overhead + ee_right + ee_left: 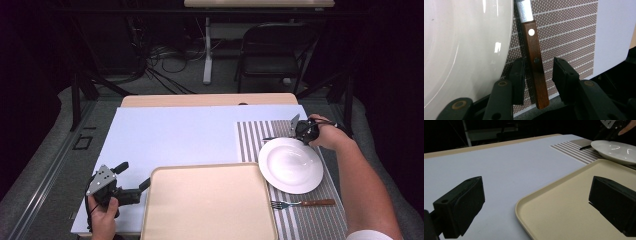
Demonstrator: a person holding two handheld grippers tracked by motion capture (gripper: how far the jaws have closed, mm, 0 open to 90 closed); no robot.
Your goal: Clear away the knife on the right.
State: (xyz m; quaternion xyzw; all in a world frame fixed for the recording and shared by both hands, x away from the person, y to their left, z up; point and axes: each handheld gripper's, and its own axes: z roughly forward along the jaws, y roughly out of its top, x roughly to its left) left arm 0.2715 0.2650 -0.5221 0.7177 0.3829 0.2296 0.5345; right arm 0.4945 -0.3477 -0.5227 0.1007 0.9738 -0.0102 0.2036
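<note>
High view: one white plate [290,165] sits on one striped placemat [250,140] at the right of the table [170,135], one fork [302,203] with a brown handle lies on the mat just on the person's side of the plate, and one beige tray [207,202] fills the near middle, its right edge close beside the plate. One knife [534,60] with a wooden handle and two rivets lies on the mat just beside the plate's far rim. The right gripper [537,72] is over that handle: in the right gripper view the handle runs between the two black jaws, the left pad touching or nearly touching it and the right pad a gap away, so the jaws stand apart and have not clamped. The left gripper [534,202] hovers at the tray's left edge with its jaws wide apart and nothing between them but tray rim and table.
</note>
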